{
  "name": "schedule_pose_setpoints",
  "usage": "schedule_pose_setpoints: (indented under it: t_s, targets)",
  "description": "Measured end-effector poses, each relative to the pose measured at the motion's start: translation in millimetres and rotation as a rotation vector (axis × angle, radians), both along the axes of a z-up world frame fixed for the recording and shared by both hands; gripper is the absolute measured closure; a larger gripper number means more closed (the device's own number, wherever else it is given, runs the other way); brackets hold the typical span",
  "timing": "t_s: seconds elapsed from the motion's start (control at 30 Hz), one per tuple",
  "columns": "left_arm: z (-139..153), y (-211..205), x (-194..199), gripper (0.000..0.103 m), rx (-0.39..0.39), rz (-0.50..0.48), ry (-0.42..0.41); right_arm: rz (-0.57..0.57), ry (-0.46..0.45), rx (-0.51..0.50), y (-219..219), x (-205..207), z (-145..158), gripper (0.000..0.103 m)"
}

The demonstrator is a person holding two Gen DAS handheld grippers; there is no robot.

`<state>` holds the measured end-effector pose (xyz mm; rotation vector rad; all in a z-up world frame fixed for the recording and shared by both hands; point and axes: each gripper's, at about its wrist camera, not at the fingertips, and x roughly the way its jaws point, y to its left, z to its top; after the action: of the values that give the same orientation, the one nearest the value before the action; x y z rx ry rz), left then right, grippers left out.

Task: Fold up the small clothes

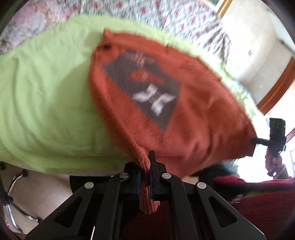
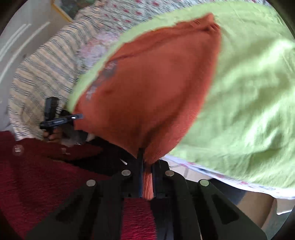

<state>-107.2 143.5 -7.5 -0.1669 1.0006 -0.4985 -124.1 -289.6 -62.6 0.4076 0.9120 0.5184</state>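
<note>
An orange ribbed garment (image 1: 193,114) with a dark printed patch (image 1: 147,86) is stretched over a lime green cloth (image 1: 46,92) on the bed. My left gripper (image 1: 146,166) is shut on one near corner of it. My right gripper (image 2: 146,162) is shut on the other near corner of the orange garment (image 2: 156,83). The right gripper also shows in the left wrist view (image 1: 258,141) at the garment's right corner, and the left gripper in the right wrist view (image 2: 77,116) at its left corner. The views are blurred by motion.
A floral bedsheet (image 1: 166,13) lies beyond the green cloth (image 2: 248,92). A striped pillow (image 2: 42,77) sits at the left of the right wrist view. The person's dark red sweater (image 2: 36,175) is close below. A chrome chair base (image 1: 12,193) stands on the floor.
</note>
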Motion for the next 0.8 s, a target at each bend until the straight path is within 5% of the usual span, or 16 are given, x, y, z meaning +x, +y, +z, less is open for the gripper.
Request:
schedule_pose_setpoints:
  t_s: [0.17,0.43,0.8]
  targets:
    - [49.0,26.0,-27.4,0.099,-0.108,0.059,-0.112,-0.066,-0.142,0.179,-16.1,-35.5,39.1,0.096]
    - [64.7,46.1,-8.8,0.099,-0.217,0.133,-0.133,-0.138,-0.227,0.305,-32.7,-44.4,49.5,0.096]
    - [119.7,21.5,95.0,0.099,-0.230,0.160,-0.320,-0.233,-0.385,0.336,-57.0,20.7,104.5,0.096]
